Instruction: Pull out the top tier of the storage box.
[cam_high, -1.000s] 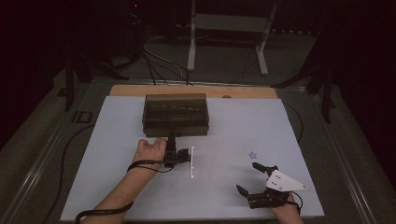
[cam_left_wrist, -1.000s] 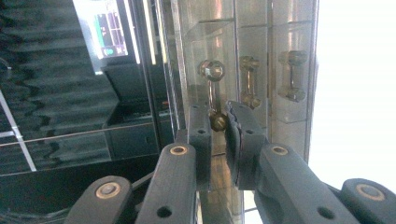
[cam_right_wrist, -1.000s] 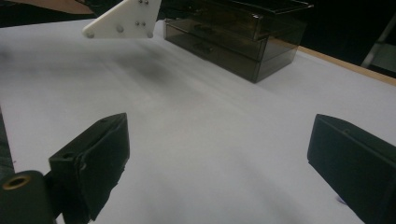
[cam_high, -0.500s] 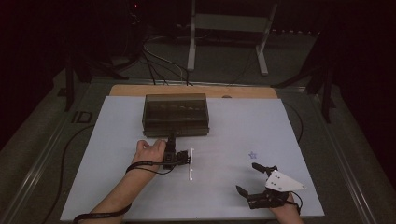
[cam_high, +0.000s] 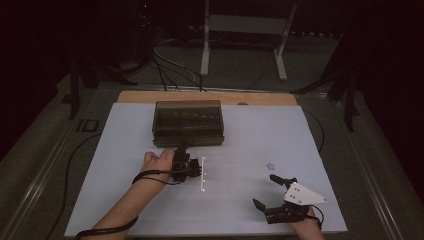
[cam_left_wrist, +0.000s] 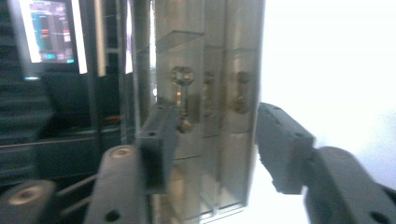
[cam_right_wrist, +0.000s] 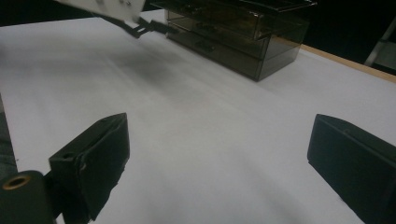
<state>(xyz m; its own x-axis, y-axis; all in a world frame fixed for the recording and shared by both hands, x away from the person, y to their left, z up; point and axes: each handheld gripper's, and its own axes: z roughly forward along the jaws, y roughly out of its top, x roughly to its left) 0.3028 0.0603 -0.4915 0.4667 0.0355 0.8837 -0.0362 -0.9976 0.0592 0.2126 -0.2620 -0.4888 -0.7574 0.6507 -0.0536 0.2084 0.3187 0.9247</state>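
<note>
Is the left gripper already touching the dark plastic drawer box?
Cannot tell. In the left gripper view the open left gripper stands in front of the drawer box, but blur hides any contact or gap there.

Drawer box (cam_high: 188, 122): smoky translucent grey-brown, darker dividers, dull brass-coloured knobs (cam_left_wrist: 182, 74) on the drawer fronts. Table cover (cam_high: 250, 150): plain pale bluish-white, no pattern except a small blue star mark (cam_high: 271, 166) near the right side. Far table edge (cam_high: 150, 96): light wood strip. Left gripper (cam_high: 187, 162): black body, white plate with dark dots. Right gripper (cam_high: 265, 192): black jaws, pale grey plate, also dotted. Monitor (cam_left_wrist: 49, 32) in the left gripper view: cyan-blue glow.
</note>
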